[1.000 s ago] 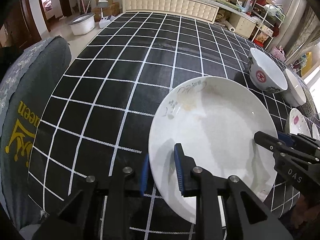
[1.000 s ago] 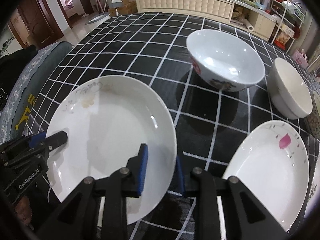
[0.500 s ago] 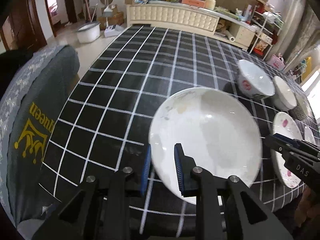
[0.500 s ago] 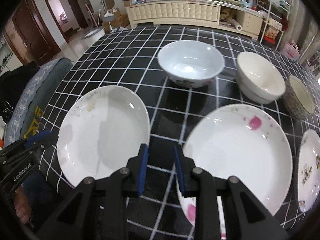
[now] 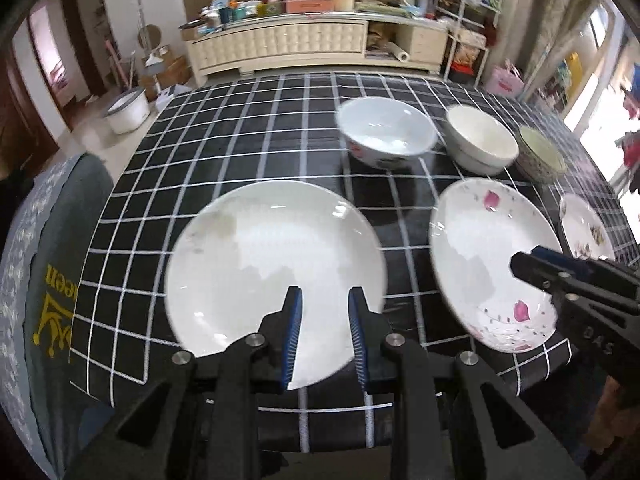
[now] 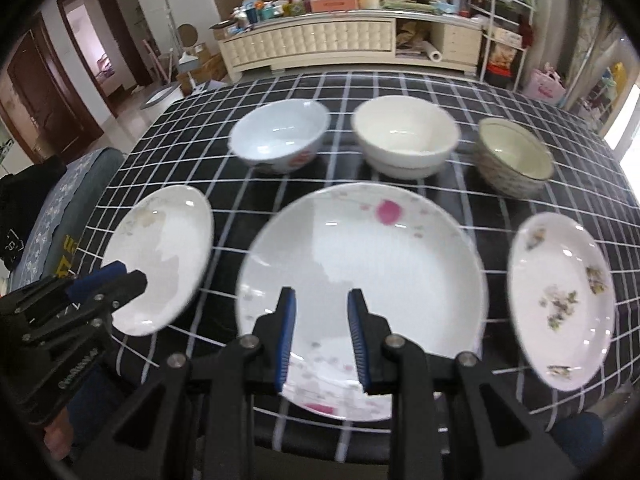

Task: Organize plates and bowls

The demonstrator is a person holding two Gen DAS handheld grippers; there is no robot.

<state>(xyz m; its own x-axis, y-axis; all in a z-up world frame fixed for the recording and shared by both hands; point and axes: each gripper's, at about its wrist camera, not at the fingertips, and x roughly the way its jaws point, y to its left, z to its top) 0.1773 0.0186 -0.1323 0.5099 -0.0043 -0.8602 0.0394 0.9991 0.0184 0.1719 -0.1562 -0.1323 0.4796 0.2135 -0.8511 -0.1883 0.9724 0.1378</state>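
A plain white plate (image 5: 276, 268) lies at the table's near left, also in the right wrist view (image 6: 164, 264). My left gripper (image 5: 323, 304) hovers open and empty above its near rim. A larger plate with pink petals (image 6: 360, 280) lies in the middle; my right gripper (image 6: 321, 304) is open and empty above its near part. A small flowered plate (image 6: 560, 300) lies at the right. Behind stand three bowls: a white one with red marks (image 6: 280, 136), a cream one (image 6: 404, 136) and a patterned one (image 6: 514, 156).
The table has a black cloth with white grid lines (image 5: 256, 136). A grey cushioned chair (image 5: 36, 264) stands at the left edge. A cream cabinet (image 5: 304, 44) with clutter on top is beyond the far edge.
Both grippers have pulled back and up from the white plate, which now lies flat on the table. The right gripper has shifted right over the pink-petal plate. Both views now take in the whole row of dishes.
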